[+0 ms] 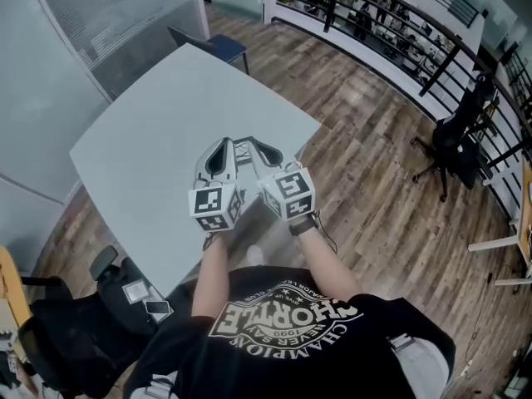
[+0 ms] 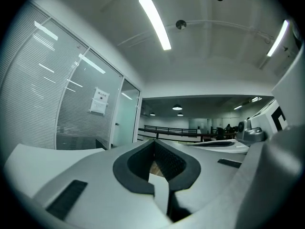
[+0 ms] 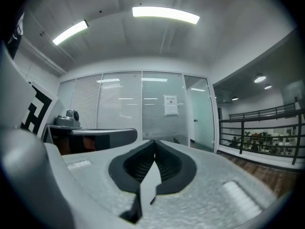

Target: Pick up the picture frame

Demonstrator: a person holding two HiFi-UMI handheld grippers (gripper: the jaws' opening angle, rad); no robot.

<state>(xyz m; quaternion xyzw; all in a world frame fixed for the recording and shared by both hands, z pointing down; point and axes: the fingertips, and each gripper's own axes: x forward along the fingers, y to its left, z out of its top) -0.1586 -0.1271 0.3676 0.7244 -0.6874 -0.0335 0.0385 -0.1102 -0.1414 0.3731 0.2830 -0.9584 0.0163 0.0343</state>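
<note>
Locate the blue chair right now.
Head view, upper left of centre: the blue chair sits at the far corner of the grey table, beside the glass partition.

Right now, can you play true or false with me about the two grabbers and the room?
1. Both grippers are shut. True: the left gripper and the right gripper each have their jaws together.
2. The left gripper holds a picture frame. False: nothing is between its jaws.
3. A grey table is in front of the person. True.
4. The floor is green carpet. False: it is wooden planks.
5. The two grippers are far apart. False: they are side by side, close together.
</note>
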